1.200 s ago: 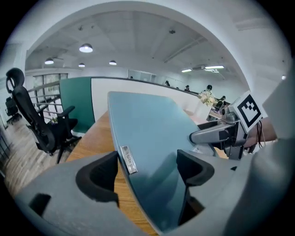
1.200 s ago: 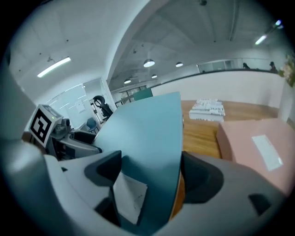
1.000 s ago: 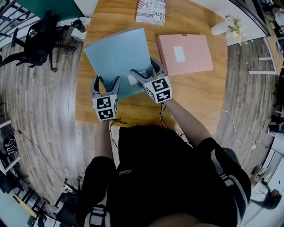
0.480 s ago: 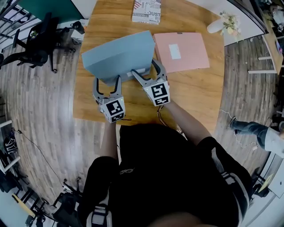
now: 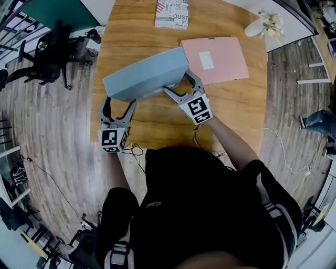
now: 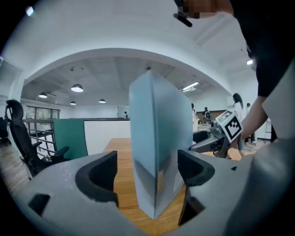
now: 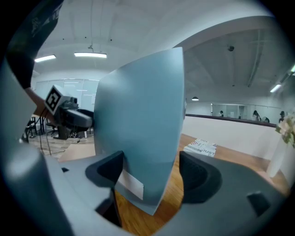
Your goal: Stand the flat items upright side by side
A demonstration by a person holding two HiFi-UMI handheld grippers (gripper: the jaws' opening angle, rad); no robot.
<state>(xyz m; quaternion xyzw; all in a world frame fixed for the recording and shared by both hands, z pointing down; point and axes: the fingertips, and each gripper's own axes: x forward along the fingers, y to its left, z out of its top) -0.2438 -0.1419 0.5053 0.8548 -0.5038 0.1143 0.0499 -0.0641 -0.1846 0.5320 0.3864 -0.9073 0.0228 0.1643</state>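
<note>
A light blue folder [image 5: 147, 79] stands tilted on its long edge on the wooden table [image 5: 157, 123]. In the head view my left gripper [image 5: 118, 102] is at its near left corner and my right gripper [image 5: 179, 84] at its near right end. The left gripper [image 6: 147, 175] is open, and the folder's [image 6: 154, 138] end stands between the pads with a gap on each side. The right gripper [image 7: 152, 175] is open too. There the folder [image 7: 143, 120], white label low down, leans on the left pad and is clear of the right pad. A pink folder [image 5: 215, 59] lies flat just right of the blue one.
A printed magazine [image 5: 173, 13] lies at the table's far edge and a white vase with flowers [image 5: 265, 26] stands at the far right. A black office chair [image 5: 44, 52] is on the floor to the left. My left gripper is at the table's left edge.
The blue folder has swung up from lying flat to standing on its near edge. My left gripper shifted left and nearer to me; the right one moved slightly right.
</note>
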